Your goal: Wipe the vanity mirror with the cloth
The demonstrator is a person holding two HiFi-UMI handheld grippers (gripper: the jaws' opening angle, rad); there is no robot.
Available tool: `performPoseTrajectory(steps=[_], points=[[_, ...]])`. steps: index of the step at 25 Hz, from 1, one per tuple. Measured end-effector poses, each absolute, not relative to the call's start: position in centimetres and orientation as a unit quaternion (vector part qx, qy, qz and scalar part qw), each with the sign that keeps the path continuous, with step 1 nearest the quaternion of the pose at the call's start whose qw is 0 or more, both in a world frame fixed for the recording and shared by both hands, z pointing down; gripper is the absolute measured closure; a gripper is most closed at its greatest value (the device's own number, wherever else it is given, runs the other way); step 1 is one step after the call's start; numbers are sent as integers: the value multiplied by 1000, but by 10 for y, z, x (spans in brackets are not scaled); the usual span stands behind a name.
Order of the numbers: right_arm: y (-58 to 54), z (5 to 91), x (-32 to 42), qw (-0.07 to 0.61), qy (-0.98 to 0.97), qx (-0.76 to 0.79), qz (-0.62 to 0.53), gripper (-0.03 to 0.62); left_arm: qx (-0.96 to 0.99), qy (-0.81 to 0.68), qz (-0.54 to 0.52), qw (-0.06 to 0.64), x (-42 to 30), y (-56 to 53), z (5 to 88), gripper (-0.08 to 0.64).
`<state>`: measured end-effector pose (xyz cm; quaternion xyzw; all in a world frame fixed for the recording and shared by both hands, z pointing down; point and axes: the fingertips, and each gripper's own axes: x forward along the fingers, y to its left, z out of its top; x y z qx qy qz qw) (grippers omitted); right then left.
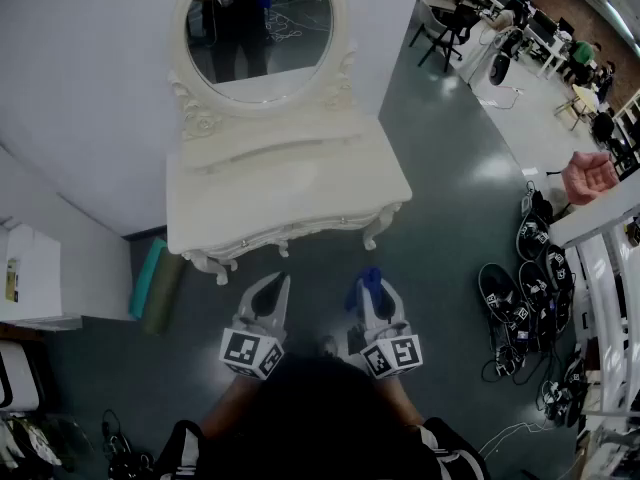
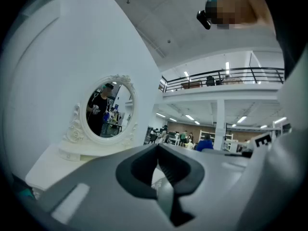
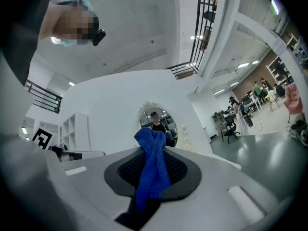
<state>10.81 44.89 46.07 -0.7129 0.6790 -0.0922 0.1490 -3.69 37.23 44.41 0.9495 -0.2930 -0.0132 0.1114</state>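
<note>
An oval vanity mirror (image 1: 258,23) in a carved white frame stands at the back of a white vanity table (image 1: 285,193) against the wall. It also shows ahead in the left gripper view as the mirror (image 2: 107,110) and, small, in the right gripper view as the mirror (image 3: 159,121). My right gripper (image 1: 371,283) is shut on a blue cloth (image 3: 153,166), whose tip (image 1: 371,278) pokes out in front of the table's front edge. My left gripper (image 1: 270,290) is held beside it, jaws together, with nothing between them. Both hang short of the table, well below the mirror.
A teal and olive roll (image 1: 155,283) leans by the table's left leg. Several black shoes and cables (image 1: 525,298) lie on the green floor at right, beside a white rack (image 1: 610,268). A person's hand (image 1: 588,176) shows at far right. White furniture (image 1: 30,278) stands at left.
</note>
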Motion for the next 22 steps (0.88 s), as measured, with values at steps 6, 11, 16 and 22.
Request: performPoseTrajectory(steps=[6,11,16,22], points=[[442,463,102,148,679,-713,-92,529,950,-293,-11,112,-44,367,446,549],[436,459,98,150,682,-710,-91,529,950,-292,-13,113,-46,362,443,549],[430,459,92,162,676,-712,-95,529,949,-293,-15,118,-57,352,446,549],[415,457,79,165,672,-717,-91,528,948,-295,-18,118,-74,332,445,549]])
